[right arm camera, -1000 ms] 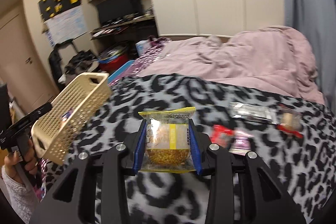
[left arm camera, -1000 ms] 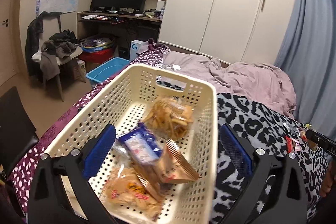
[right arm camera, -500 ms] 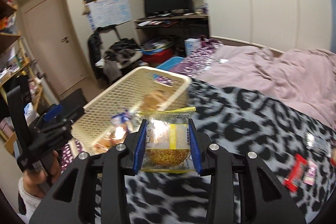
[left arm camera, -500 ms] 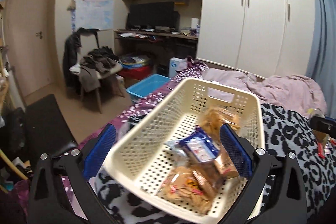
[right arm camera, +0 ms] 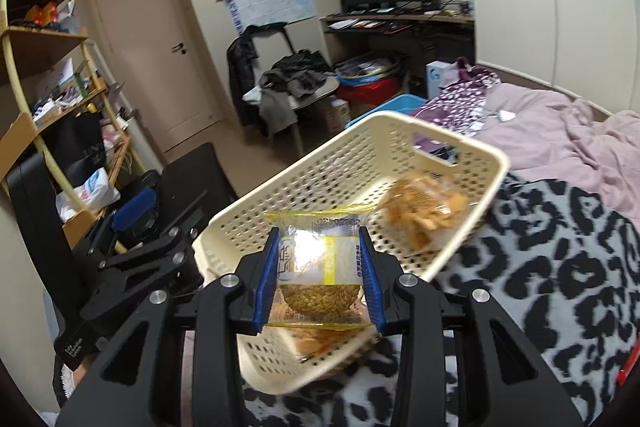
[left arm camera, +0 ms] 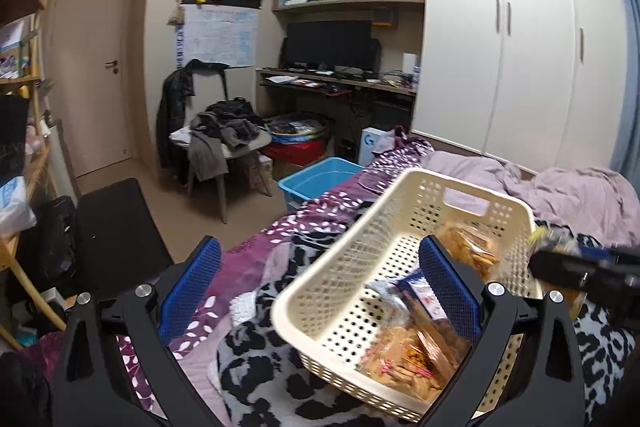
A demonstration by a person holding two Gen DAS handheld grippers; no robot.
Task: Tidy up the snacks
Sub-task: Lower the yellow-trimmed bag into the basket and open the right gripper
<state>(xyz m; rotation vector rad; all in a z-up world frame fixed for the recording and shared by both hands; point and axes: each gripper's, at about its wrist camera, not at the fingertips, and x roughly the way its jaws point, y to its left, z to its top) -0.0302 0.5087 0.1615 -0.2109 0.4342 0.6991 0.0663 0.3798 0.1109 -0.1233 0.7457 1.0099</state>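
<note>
Presently: right gripper (right arm camera: 319,277), clenched on a clear yellow-edged snack packet (right arm camera: 318,273), above the near end of a cream basket (right arm camera: 320,183). Left gripper (left arm camera: 320,291), spread wide, basket's left wall between its fingers; contact unclear. Bagged crisps (right arm camera: 420,213) at two o'clock inside. Leopard blanket (right arm camera: 540,267) beneath.

Leopard-print blanket (right arm camera: 560,267) over bed, pink duvet (right arm camera: 560,131) rumpled beyond, white wardrobe (left arm camera: 520,47), dark monitor (left arm camera: 328,41) on desk, clothes-heaped chair (left arm camera: 224,139), blue tub (left arm camera: 320,181) on floor, closed door (right arm camera: 160,67).
</note>
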